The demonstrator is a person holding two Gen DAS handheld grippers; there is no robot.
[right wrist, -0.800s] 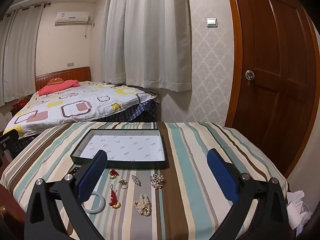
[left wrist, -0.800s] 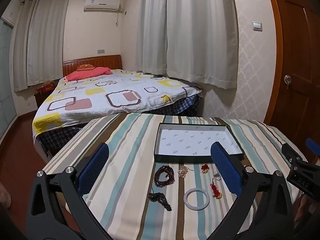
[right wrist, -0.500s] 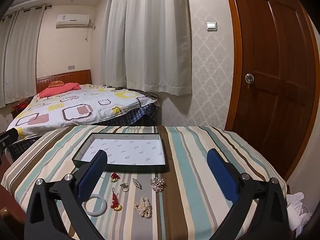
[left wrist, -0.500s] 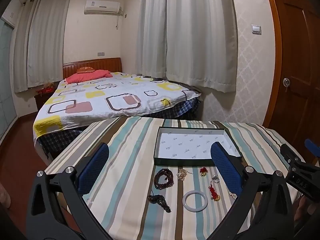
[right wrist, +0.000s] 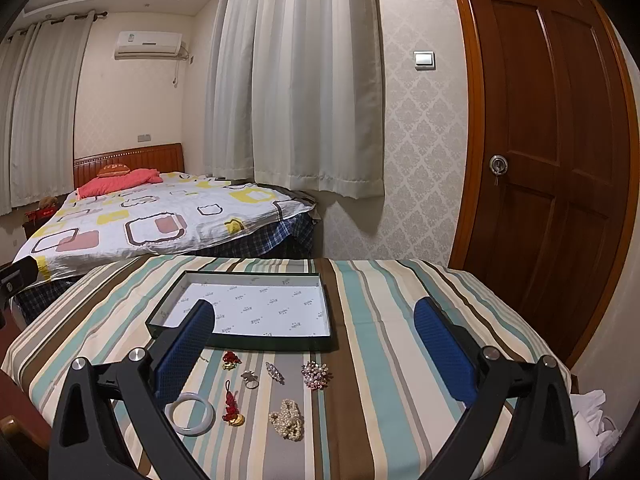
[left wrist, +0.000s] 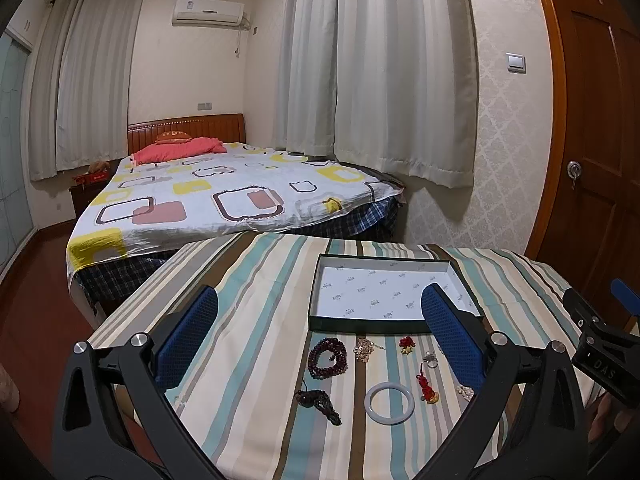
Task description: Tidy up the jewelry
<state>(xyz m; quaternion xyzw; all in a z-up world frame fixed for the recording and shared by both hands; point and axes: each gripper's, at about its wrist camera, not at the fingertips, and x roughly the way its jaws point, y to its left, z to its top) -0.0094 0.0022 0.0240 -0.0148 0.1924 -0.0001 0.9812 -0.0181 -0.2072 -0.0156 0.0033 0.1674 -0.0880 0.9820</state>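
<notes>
Teal, brown and cream stripes on the tablecloth [left wrist: 248,320]; dark green walls, white printed lining in the shallow box [right wrist: 256,314]; pale ring bangle [left wrist: 389,398]; dark red bead bracelet [left wrist: 327,358].

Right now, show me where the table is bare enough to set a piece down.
The box floor is bare. The cloth left of the box, out to the table's left edge, is free. So is the strip right of the box and brooch. It is crowded in front of the box, from the beads and bangle across to the pearls.
</notes>
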